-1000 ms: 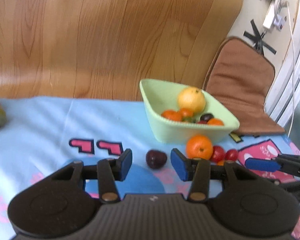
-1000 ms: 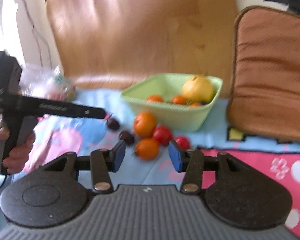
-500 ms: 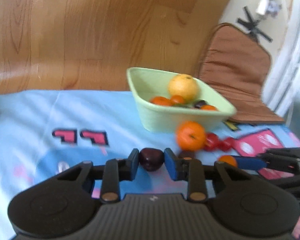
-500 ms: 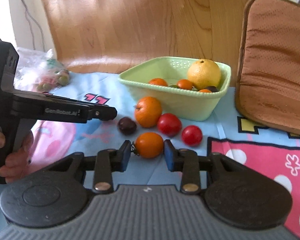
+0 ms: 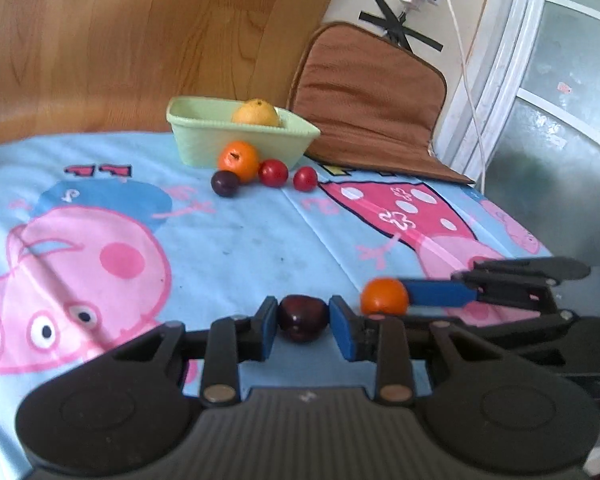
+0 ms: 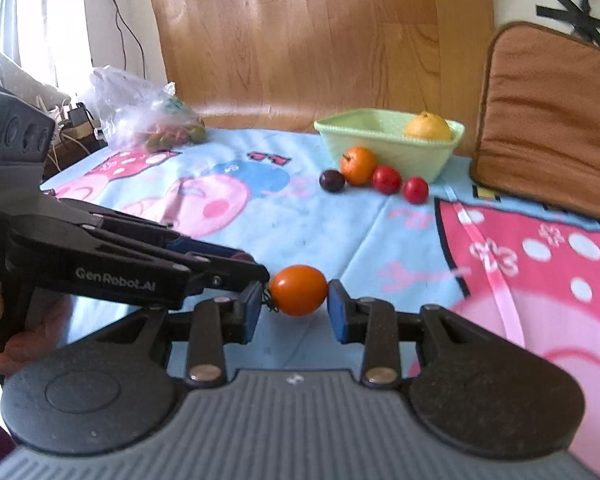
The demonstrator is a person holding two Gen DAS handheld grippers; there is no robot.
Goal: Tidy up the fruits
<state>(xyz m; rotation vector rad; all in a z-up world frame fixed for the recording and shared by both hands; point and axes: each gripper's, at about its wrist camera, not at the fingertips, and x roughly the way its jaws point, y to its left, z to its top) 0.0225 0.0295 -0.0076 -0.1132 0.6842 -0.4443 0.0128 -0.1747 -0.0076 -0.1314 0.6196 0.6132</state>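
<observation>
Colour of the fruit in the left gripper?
Dark purple-red plum, best seen in the left wrist view.

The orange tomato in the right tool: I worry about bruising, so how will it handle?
The orange tomato looks smooth and glossy, so probably slippery between the pads. It is round, so it would likely roll if dropped on the tablecloth. Thin skin probably bruises under squeezing.
</observation>
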